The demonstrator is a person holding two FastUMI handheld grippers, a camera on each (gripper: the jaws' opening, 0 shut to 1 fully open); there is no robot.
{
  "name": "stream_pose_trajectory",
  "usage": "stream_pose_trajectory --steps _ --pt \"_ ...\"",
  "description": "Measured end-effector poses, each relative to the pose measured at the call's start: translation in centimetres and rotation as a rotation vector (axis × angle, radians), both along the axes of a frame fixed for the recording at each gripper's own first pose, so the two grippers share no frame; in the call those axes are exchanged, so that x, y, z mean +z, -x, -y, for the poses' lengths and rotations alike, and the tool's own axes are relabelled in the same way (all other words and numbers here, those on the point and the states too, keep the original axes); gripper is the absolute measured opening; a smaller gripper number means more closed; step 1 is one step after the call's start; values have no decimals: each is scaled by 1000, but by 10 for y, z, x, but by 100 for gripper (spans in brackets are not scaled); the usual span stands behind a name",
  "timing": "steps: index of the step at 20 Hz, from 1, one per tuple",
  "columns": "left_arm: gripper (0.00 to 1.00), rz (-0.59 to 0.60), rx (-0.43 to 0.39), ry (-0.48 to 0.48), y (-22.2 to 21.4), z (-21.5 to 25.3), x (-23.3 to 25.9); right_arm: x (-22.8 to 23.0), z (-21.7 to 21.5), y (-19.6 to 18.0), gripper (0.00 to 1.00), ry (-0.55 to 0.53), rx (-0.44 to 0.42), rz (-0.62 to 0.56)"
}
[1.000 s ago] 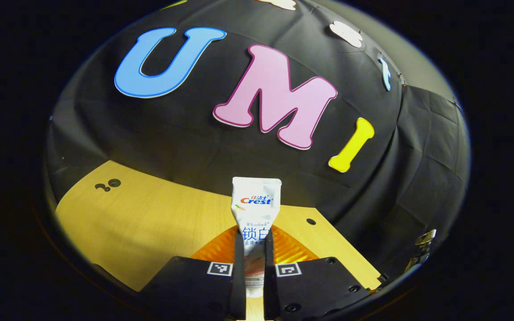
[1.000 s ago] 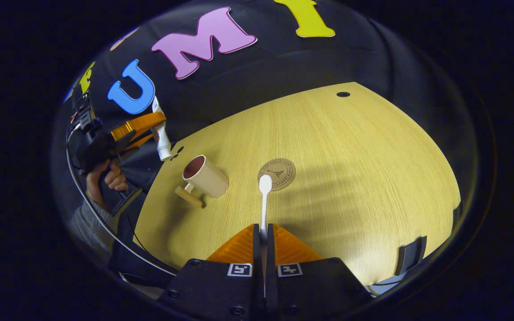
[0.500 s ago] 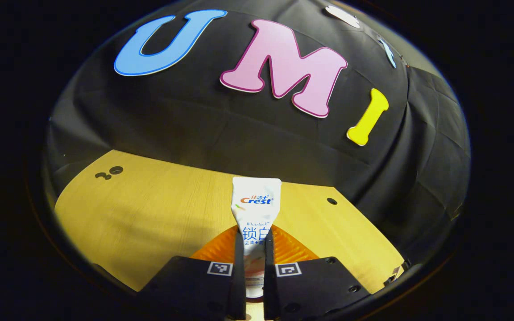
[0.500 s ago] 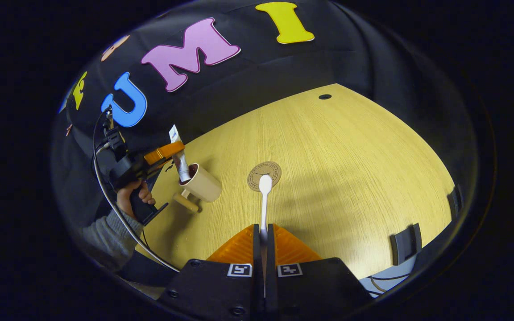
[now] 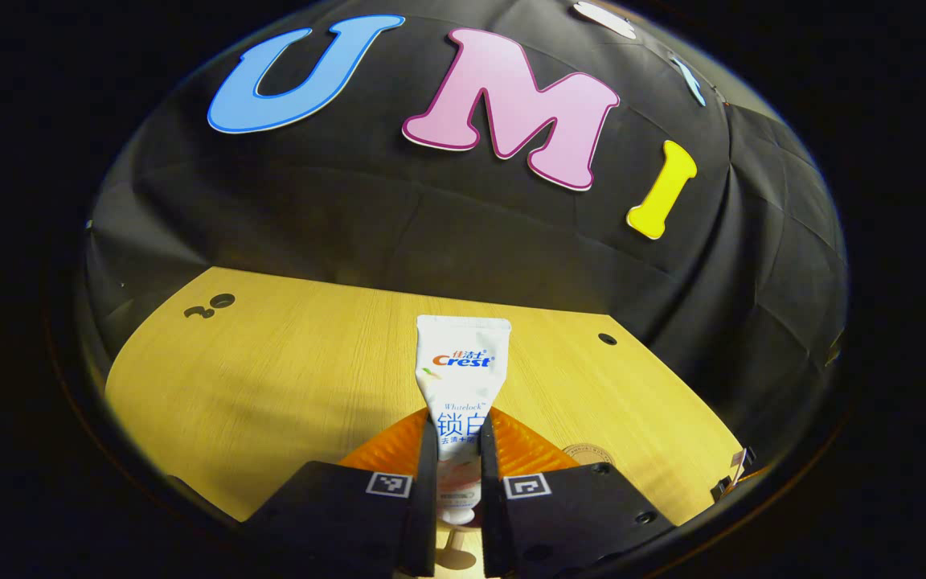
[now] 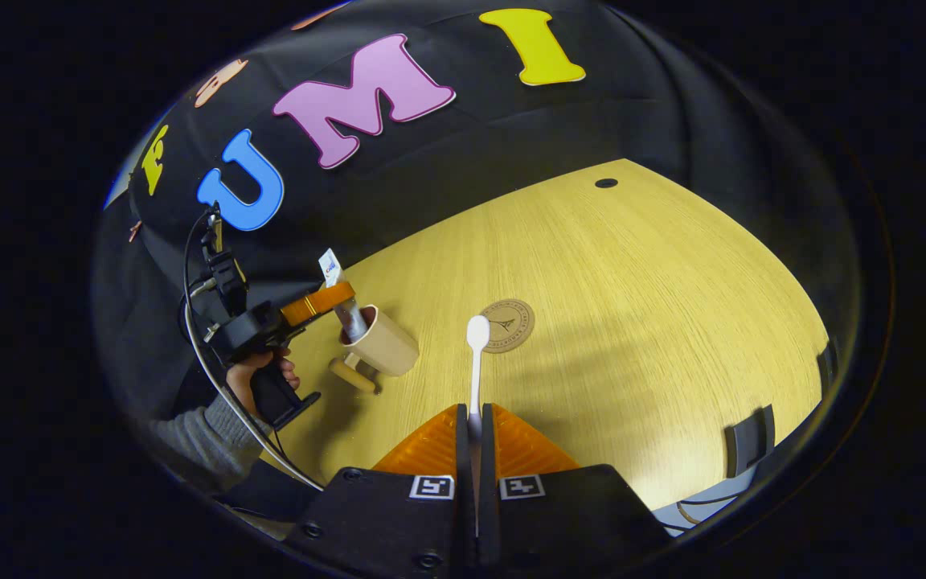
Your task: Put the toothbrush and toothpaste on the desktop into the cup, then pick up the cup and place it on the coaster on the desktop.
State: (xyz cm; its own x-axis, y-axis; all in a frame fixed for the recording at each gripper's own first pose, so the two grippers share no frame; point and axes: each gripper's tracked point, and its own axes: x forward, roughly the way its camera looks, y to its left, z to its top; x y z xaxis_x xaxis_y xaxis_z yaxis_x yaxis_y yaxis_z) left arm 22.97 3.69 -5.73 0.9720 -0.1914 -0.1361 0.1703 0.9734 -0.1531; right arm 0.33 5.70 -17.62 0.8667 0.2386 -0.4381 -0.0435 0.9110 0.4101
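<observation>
The left tongs (image 5: 458, 474) are clamped on the toothpaste (image 5: 460, 378), whose lower end dips into the cup (image 6: 383, 347) standing on the bench (image 6: 632, 289). The right tongs (image 6: 475, 450) pinch the toothbrush (image 6: 477, 354) above the bench, near the coaster (image 6: 509, 325).

Left gripper view: low over the bench (image 5: 286, 362), facing the booth wall. Right gripper view: higher, looking down across the same bench toward the left tongs (image 6: 346, 310).
</observation>
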Motion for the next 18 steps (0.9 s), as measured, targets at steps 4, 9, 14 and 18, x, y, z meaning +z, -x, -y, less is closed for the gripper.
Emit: stream_pose_trajectory --steps 4,9,14,18 --pt "40 -47 -43 -10 13 8 -16 22 -15 -13 6 -19 23 50" --pt "60 -49 -40 -7 34 3 -15 48 -37 -29 6 -60 66 111" --pt "57 -22 -14 -1 74 -19 1 93 -69 -61 6 -106 137 222" --pt "60 -33 10 11 112 -37 2 125 -97 -97 6 -139 183 312"
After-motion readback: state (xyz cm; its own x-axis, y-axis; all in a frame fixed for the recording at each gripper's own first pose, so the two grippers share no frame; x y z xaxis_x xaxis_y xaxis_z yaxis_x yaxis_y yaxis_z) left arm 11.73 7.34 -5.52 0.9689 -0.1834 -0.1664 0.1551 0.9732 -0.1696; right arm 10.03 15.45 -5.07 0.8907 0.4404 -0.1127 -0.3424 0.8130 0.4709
